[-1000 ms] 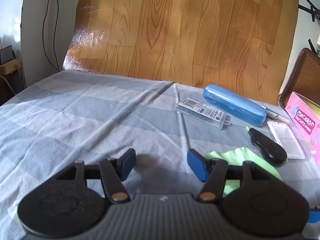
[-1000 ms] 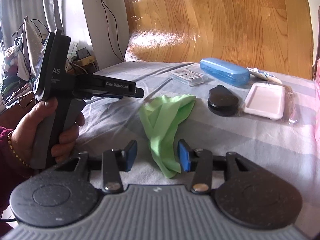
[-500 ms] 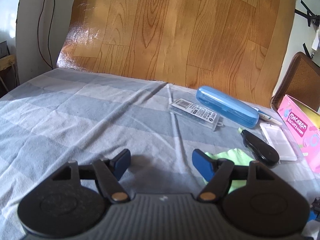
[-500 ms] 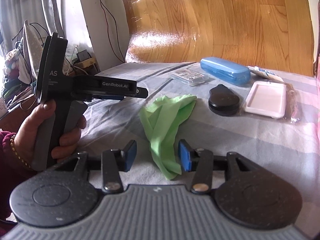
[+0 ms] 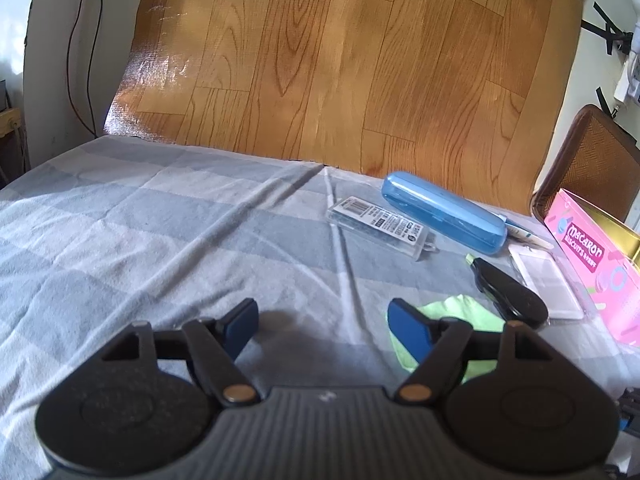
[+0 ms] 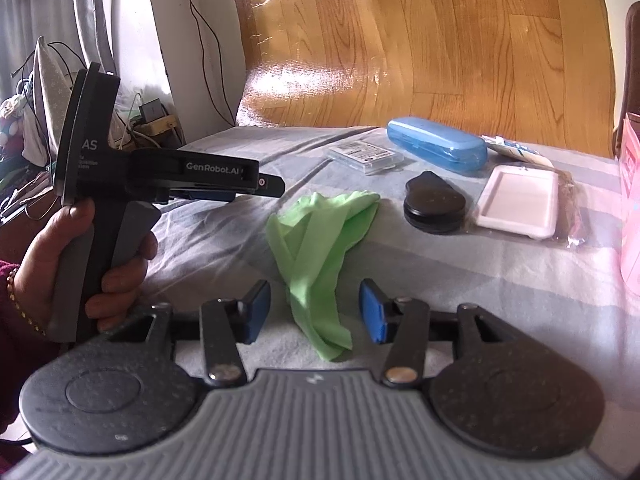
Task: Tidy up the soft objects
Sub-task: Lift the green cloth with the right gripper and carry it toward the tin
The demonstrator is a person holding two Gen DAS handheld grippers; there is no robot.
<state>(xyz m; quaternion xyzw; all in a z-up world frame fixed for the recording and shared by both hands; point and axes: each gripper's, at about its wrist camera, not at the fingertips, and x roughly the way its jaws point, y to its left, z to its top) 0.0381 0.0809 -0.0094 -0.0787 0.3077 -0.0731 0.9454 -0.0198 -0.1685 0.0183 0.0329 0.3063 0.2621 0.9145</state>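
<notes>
A crumpled light green cloth (image 6: pixel 320 252) lies on the grey checked bedsheet (image 6: pixel 480 292). Its near end lies between the blue pads of my right gripper (image 6: pixel 314 312), which is open around it without touching. In the left wrist view the cloth (image 5: pixel 460 316) shows partly behind the right finger. My left gripper (image 5: pixel 324 324) is open and empty above the sheet (image 5: pixel 160 240), to the left of the cloth. It also shows in the right wrist view (image 6: pixel 240 184), held in a hand.
Behind the cloth lie a black tape dispenser (image 6: pixel 434 204), a white card holder (image 6: pixel 520 204), a blue case (image 6: pixel 436 148) and a clear labelled box (image 6: pixel 364 156). A pink Macaron box (image 5: pixel 592 264) stands at the right. A wood-pattern panel (image 5: pixel 340 60) stands behind.
My left gripper has opened wider and moved back and up a little, so the cloth shows smaller. My right gripper has opened slightly around the cloth's near end.
</notes>
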